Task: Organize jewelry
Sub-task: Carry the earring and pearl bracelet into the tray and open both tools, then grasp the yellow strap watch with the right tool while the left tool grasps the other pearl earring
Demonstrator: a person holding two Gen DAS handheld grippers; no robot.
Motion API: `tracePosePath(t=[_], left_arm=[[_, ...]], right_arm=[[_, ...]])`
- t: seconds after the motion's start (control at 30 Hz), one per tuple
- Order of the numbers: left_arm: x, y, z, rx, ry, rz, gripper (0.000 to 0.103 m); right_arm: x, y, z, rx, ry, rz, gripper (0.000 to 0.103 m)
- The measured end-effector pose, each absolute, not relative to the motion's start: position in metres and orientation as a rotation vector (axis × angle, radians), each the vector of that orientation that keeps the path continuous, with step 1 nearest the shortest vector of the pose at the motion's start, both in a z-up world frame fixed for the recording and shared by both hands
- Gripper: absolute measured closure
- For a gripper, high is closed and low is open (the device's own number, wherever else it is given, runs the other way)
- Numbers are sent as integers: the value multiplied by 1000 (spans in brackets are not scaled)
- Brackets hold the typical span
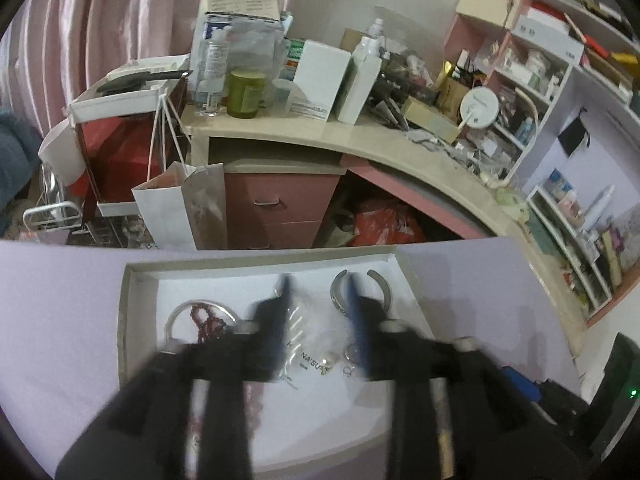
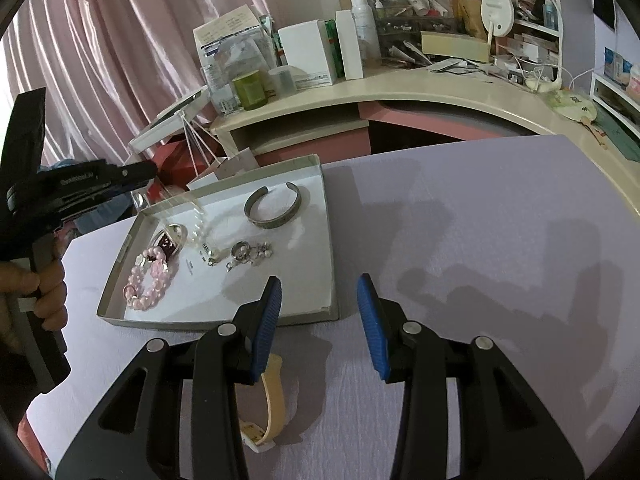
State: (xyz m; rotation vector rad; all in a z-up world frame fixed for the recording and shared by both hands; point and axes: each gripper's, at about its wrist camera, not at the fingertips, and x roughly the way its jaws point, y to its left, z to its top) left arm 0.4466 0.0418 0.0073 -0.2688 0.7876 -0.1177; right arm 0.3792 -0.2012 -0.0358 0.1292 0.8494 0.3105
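My left gripper (image 1: 320,304) hangs over the shallow grey cardboard tray (image 2: 120,256), jaws apart and, far as I can tell through the blur, holding nothing. Going left to right inside that tray: a pink bead bracelet (image 2: 146,280), a white pearl strand (image 2: 198,226), a clump of small silver rings and charms (image 2: 250,252), then an open silver cuff bangle (image 2: 276,208) at the far right. My right gripper (image 2: 320,312) is wide open and empty too, and it's the nearer one to the beige-strapped wristwatch (image 2: 266,408) lying outside the tray on the lilac tabletop (image 2: 480,240), below my left finger, strap running roughly along my fingers.
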Motion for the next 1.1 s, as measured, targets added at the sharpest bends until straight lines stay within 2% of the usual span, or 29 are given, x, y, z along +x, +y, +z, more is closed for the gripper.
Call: tracePosePath(t=[0.13,0.33,0.4,0.57,0.83,1.1], left_arm=[[420,56,14,-285,754,-93,55],[363,80,26,-279,679,11,38],[343,86,28,-272,658,49,34],[292,92,18,-228,646,134,24],[245,99,-14,-289,701,198,18],[232,91,-28,-304,736,189,18]], right_arm=[[372,-199,-36,130,848,321,62],[358,-193,-36,110,842,344,61],[352,-190,-36,101,840,350,55],[337,-183,-41,80,856,370,49],[322,-167,-55,47,908,385,33],[322,-152,-64,-17,931,368,29]])
